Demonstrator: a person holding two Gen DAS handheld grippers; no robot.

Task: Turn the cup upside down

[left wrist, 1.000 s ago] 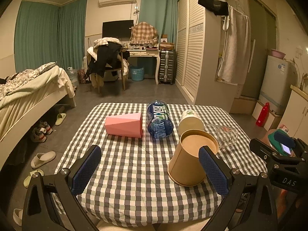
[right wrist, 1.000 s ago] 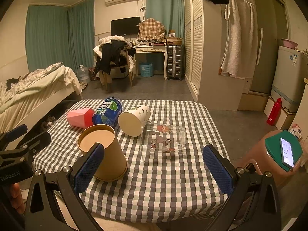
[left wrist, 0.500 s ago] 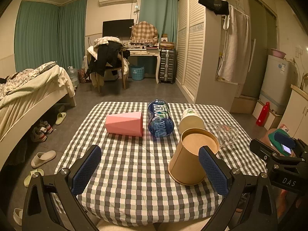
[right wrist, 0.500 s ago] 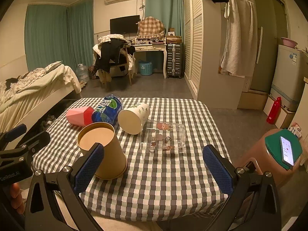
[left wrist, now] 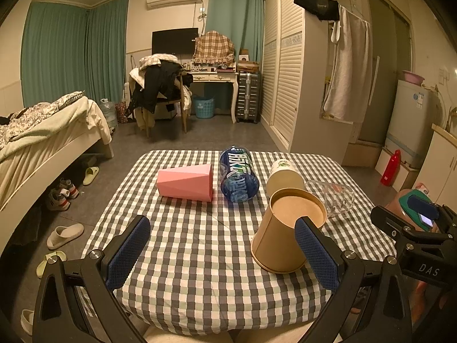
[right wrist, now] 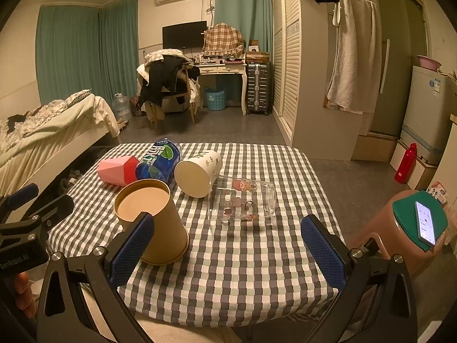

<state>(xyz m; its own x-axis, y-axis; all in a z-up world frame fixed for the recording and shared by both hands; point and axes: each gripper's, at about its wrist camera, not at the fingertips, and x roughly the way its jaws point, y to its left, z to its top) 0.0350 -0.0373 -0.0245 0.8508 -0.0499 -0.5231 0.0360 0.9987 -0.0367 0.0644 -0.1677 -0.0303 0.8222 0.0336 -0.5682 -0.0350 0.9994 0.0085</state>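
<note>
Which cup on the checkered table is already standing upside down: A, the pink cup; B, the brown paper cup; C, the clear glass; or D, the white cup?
B: the brown paper cup stands wide rim down on the table, flat base up; the rest lie sideways.

1. Brown paper cup [left wrist: 285, 234]: plain kraft colour, tapered.
2. Pose: standing inverted, wide rim down on the checked cloth, narrow recessed base facing up.
3. Place: just ahead of the left gripper [left wrist: 222, 253], partly behind its right pad; in the right-wrist view [right wrist: 155, 223], behind the left pad of the right gripper [right wrist: 228, 253].
4. Contact: held by neither gripper.
</note>
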